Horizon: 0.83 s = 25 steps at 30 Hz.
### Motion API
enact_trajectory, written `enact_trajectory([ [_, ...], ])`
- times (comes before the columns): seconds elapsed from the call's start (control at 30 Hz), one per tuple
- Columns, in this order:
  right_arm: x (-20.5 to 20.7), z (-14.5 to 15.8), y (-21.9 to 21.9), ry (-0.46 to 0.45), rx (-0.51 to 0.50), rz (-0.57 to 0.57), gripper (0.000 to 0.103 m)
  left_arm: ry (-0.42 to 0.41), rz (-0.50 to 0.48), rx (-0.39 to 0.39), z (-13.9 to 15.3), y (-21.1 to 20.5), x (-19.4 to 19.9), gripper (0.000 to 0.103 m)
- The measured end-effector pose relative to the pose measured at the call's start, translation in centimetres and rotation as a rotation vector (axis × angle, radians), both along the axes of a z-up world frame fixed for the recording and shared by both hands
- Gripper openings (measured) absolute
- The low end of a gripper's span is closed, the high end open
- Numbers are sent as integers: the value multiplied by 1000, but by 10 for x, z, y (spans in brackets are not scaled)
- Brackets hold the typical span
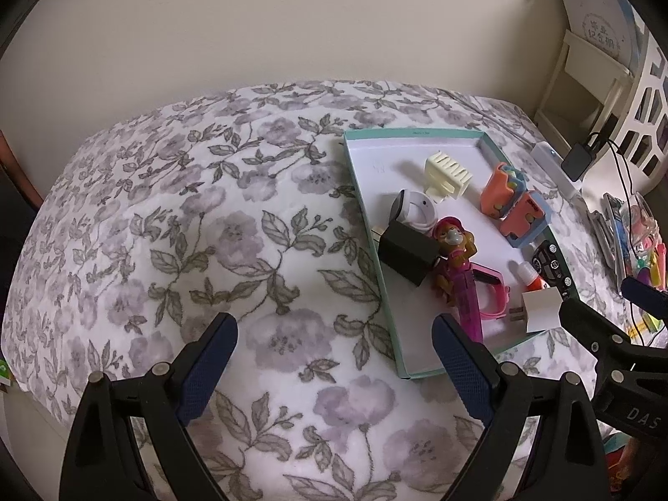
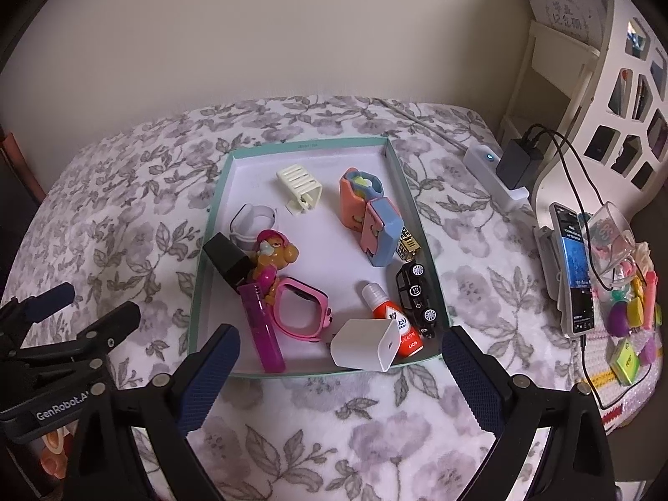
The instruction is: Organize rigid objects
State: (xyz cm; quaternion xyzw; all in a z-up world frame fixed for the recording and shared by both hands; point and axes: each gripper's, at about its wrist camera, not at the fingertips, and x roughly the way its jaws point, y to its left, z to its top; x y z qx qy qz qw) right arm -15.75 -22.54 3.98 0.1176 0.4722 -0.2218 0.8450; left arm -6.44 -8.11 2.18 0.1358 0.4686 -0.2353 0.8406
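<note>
A teal-rimmed shallow box (image 2: 211, 225) (image 1: 411, 133) lies on the floral bedspread and holds several small things: a white charger cube (image 2: 363, 344) (image 1: 540, 309), a black adapter (image 2: 229, 261) (image 1: 407, 250), a pink watch (image 2: 302, 307), a purple lighter (image 2: 263, 330), a toy dog (image 2: 273, 254), a cream hair clip (image 2: 298, 188), an orange-and-blue puzzle toy (image 2: 369, 217), a black toy car (image 2: 417, 296) and a small orange bottle (image 2: 394, 321). My right gripper (image 2: 340, 375) is open and empty at the box's near edge. My left gripper (image 1: 336, 359) is open and empty over the bedspread, left of the box.
A white power strip with a black plug (image 2: 507, 167) lies right of the box, with a phone (image 2: 574, 267), cables and colourful small items (image 2: 630, 313) beyond. A white shelf (image 2: 555, 79) stands at the far right. The floral bedspread (image 1: 167, 229) spreads left of the box.
</note>
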Motion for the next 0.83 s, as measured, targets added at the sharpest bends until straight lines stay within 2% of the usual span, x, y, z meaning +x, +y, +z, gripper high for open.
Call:
enact_trajectory([
  [0.83, -1, 1, 0, -5, 1, -1, 99, -21, 39, 29, 0, 4, 1, 95],
])
